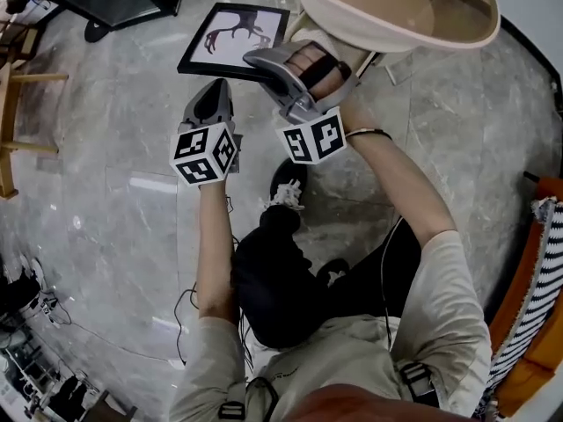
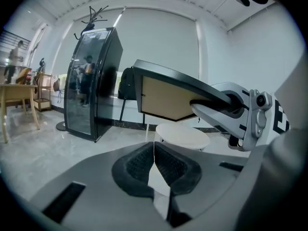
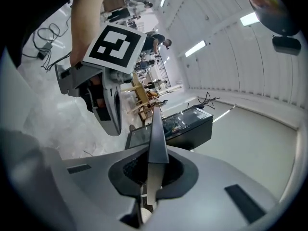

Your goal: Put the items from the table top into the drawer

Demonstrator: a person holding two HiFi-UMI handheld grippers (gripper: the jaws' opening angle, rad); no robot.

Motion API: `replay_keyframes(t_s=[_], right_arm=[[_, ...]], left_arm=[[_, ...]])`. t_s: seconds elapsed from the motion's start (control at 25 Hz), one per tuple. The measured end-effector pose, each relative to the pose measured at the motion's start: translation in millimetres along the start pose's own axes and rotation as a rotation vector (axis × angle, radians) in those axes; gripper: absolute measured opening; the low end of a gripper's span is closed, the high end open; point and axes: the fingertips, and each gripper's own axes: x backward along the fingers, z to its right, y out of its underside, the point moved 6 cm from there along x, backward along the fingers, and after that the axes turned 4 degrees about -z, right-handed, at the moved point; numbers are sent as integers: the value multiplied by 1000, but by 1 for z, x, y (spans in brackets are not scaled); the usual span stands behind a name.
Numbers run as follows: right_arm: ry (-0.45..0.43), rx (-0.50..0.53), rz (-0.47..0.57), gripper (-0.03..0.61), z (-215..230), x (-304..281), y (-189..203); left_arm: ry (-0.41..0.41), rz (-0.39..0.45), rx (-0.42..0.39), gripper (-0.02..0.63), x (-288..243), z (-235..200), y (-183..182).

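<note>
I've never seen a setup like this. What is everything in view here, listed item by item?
picture frame: one, black with an antler picture, held above the floor in the right gripper
round table: one, beige, top of the head view
cabinet: one, black with glass, standing on the floor beyond the table
wooden furniture: tan, count unclear, left edge
cushions: orange and striped, count unclear, right edge
cables: several, black, on the floor by the person's legs
floor: grey marble, all around
person: one, light shirt, dark trousers, bottom of the head view
left gripper: one, grey, shut and empty, beside the frame
right gripper: one, grey, shut on the frame's edge
</note>
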Motion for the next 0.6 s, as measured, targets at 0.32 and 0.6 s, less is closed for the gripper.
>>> replay_keyframes(t_s=[0.32,0.6], right_arm=[[-75,-69,-110,41,-70,18,65],[-110,-124,-207,41,-113,32,114]], left_arm=[[107,-75,-11,21,-52,27,63],[158,-79,34,21,-85,43,97]])
